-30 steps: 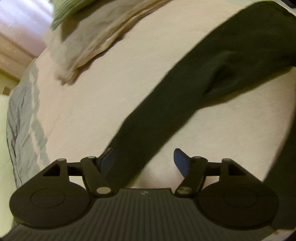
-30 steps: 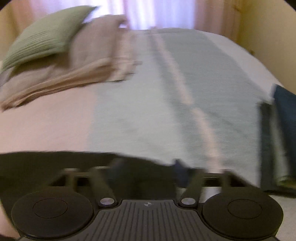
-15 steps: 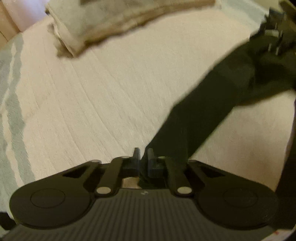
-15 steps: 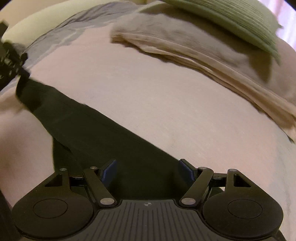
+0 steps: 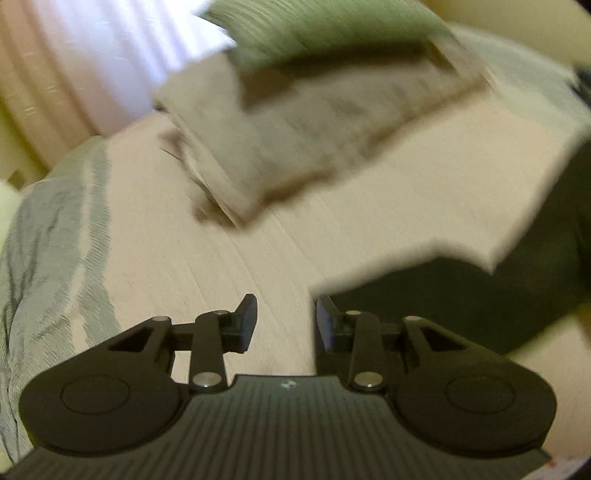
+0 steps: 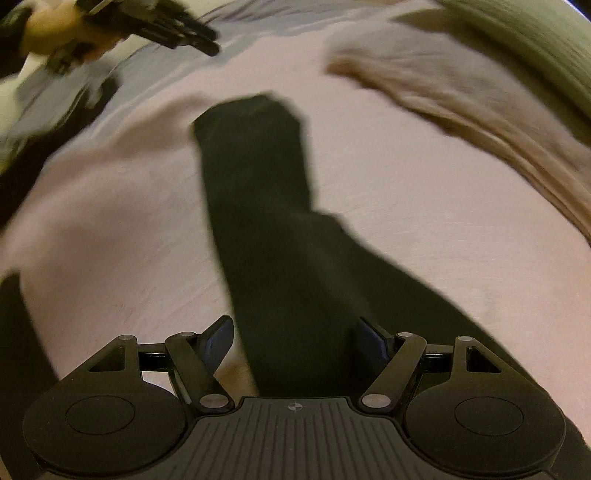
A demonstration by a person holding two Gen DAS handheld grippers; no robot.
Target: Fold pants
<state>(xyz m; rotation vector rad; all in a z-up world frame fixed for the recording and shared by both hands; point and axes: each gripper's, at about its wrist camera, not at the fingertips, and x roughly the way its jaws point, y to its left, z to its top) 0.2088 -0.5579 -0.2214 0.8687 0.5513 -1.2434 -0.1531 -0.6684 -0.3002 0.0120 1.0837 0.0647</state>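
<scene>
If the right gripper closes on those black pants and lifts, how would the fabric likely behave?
The black pants lie flat and follow the pink bedspread, so they are probably limp and would drape and trail. Only the leg lies between the open right gripper jaws, so the rest may drag. The open left gripper holds nothing and gives no support.

Left gripper (image 5: 283,319) open, fingers apart, nothing between them, just pinkish bedspread (image 5: 229,258) underneath. Black pants (image 5: 517,280) off to right, one edge right beside right finger, can't tell if touching. Folded beige blanket (image 5: 295,147) further back, green pillow (image 5: 317,33) sitting on top of it. Grey striped cover (image 5: 51,236) along left side. Curtain (image 5: 92,55) top left. Whole shot pretty blurry.
</scene>
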